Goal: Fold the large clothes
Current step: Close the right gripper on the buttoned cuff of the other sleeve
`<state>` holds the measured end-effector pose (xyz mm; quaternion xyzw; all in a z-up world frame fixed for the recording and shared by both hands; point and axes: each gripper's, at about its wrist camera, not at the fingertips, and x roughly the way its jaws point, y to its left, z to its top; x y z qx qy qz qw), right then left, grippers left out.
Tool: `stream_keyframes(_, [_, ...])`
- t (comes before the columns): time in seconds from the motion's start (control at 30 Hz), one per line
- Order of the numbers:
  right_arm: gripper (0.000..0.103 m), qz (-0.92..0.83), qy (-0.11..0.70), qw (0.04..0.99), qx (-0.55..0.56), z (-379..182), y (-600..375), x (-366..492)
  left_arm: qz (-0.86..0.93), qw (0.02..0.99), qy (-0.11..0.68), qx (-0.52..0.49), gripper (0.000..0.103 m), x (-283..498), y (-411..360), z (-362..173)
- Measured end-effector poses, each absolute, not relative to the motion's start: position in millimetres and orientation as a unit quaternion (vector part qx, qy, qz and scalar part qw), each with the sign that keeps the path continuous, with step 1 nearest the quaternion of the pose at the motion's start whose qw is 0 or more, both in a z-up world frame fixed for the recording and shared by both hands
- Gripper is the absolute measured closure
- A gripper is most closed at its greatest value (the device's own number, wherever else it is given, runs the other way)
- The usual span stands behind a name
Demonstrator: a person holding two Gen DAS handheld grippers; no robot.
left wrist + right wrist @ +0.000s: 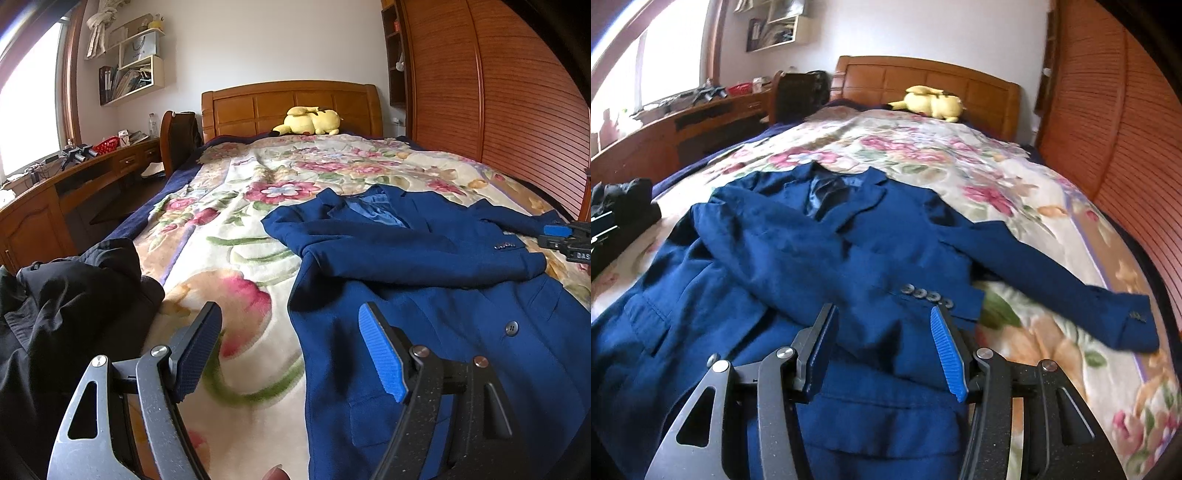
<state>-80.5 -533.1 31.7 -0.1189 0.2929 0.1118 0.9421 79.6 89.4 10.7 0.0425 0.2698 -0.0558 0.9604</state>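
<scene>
You are holding the left gripper (290, 347) low over the floral blanket (236, 206), fingers spread and gripping nothing. Your right gripper (882, 349) is hovering, likewise spread, over the blue jacket (798, 258) (one sleeve lying across its front) spread on the bed.

Blue-padded dark grippers (290, 325), silver screws.

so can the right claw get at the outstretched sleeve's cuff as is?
Probably yes. The right claw is open and empty, and the cuff lies flat on the blanket off to its right with nothing on top of it.
</scene>
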Motion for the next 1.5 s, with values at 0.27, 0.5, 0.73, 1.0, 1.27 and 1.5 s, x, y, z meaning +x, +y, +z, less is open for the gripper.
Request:
stream_keyframes(0.27, [0.025, 0.12, 0.304, 0.943, -0.067, 26.5, -568.8, -59.5, -0.07, 0.961, 0.267, 0.037, 0.025, 73.3, 77.9, 15.9])
stream_keyframes(0.5, [0.025, 0.05, 0.314, 0.946, -0.062, 22.1, -638.3, -59.5, -0.114, 0.962, 0.245, 0.028, 0.025, 61.7, 36.3, 30.5])
stream_keyframes(0.73, [0.025, -0.032, 0.321, 0.945, -0.045, 20.7, -718.0, -51.2, -0.141, 0.956, 0.256, 0.023, 0.025, 71.2, 0.3, 19.6])
stream_keyframes(1.0, [0.025, -0.113, 0.324, 0.939, -0.016, 17.9, -791.4, -17.6, -0.139, 0.951, 0.274, 0.027, 0.025, 83.9, -17.6, 3.1])
stream_keyframes(1.27, [0.025, -0.187, 0.326, 0.927, 0.009, 11.2, -841.1, 21.3, -0.138, 0.945, 0.296, 0.036, 0.025, 88.7, -23.8, -11.2])
stream_keyframes(1.5, [0.025, -0.244, 0.315, 0.917, 0.02, 10.7, -867.6, 35.1, -0.14, 0.941, 0.306, 0.04, 0.025, 91.6, -26.8, -16.2])
